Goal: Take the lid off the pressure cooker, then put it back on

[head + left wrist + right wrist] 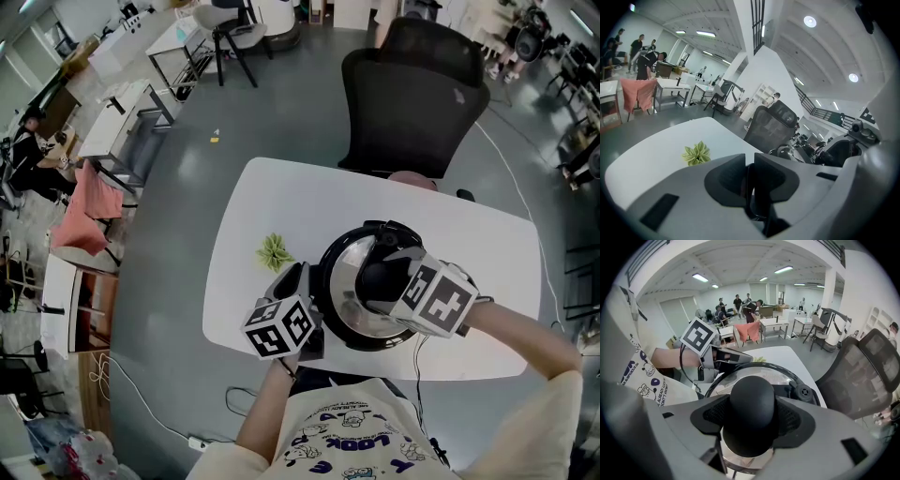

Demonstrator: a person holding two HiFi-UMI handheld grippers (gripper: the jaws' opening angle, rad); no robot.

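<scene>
The pressure cooker (pixel 330 323) stands on the white table (pixel 487 244), its shiny lid (pixel 349 277) seated inside a black rim. My right gripper (pixel 382 281) comes down onto the lid from the right and is shut on the round black knob (pixel 752 411), which fills the gap between the pads. My left gripper (pixel 309 307) sits at the cooker's left side. Its jaws stand almost together on a thin dark piece (pixel 749 187), the cooker's side handle. In the right gripper view the lid's black valve (pixel 805 392) shows behind the knob.
A small green leafy ornament (pixel 275 251) lies on the table left of the cooker. A black mesh office chair (pixel 412 94) stands at the table's far edge. Desks, chairs and people fill the room at the far left.
</scene>
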